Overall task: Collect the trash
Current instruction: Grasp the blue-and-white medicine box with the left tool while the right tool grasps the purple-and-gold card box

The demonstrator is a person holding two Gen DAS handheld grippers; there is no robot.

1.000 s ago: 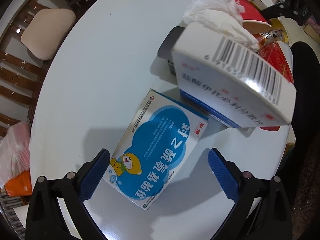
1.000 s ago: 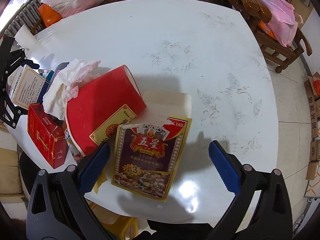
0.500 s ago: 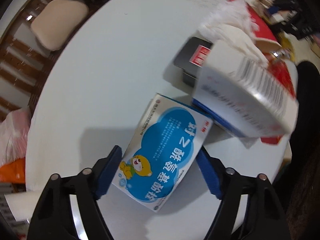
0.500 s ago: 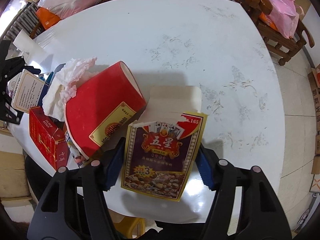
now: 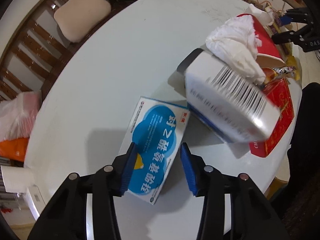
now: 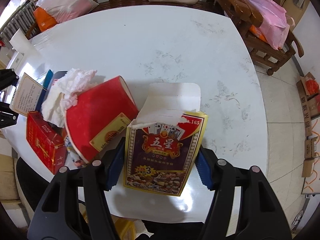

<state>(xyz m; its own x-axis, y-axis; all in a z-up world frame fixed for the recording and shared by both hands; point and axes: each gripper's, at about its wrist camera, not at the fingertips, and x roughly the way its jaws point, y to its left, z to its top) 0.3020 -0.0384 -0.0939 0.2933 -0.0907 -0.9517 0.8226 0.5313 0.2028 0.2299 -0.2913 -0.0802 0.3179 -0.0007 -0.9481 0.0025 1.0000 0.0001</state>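
Partly blurred, a white box (image 5: 230,108) (barcode side) hides things behind. Left claw (image 5: 158,168) grips the blue box (image 5: 158,144); right claw (image 6: 160,164) grips the card box (image 6: 164,150), both on the surface (image 6: 160,50).

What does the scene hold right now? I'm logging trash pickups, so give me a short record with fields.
left gripper: closed on the blue medicine box
right gripper: closed on the playing-card box, torn open at the top
surface: white table
still on table: red paper cup on its side, crumpled tissue, red carton, white barcode box
white barcode box: blurred, support unclear
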